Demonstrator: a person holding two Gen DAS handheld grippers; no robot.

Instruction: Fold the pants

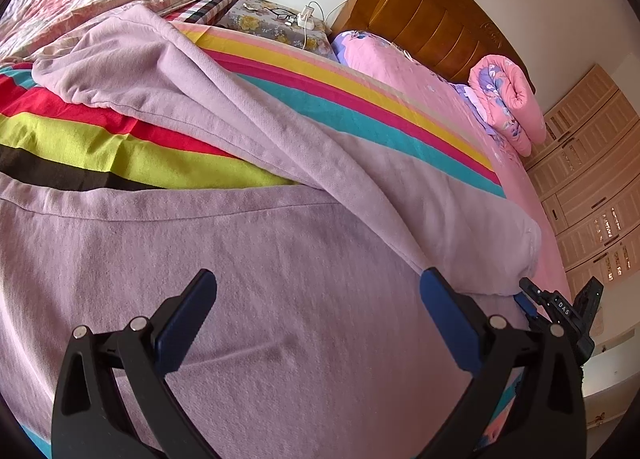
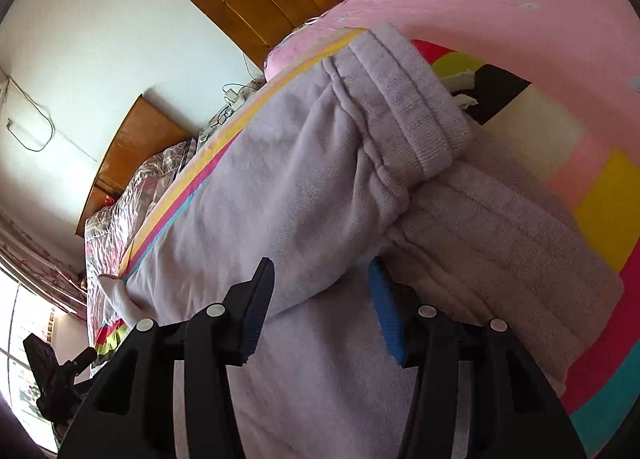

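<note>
The lilac pants [image 1: 248,267] are lying spread on the striped sheet [image 1: 120,147] of the bed [image 1: 404,99], one leg running diagonally over the other toward the pink side. In the right wrist view the ribbed waistband [image 2: 416,115] is lying folded over near the sheet's edge. The left tongs [image 1: 318,291] are hovering wide apart above flat cloth, gripping nothing. The right tongs [image 2: 322,287] are standing partly spread with a raised fold of the pants between the fingers; I cannot tell whether they are pinching it. A rolled pink quilt [image 1: 512,99] is sitting well apart by the headboard [image 1: 432,15].
</note>
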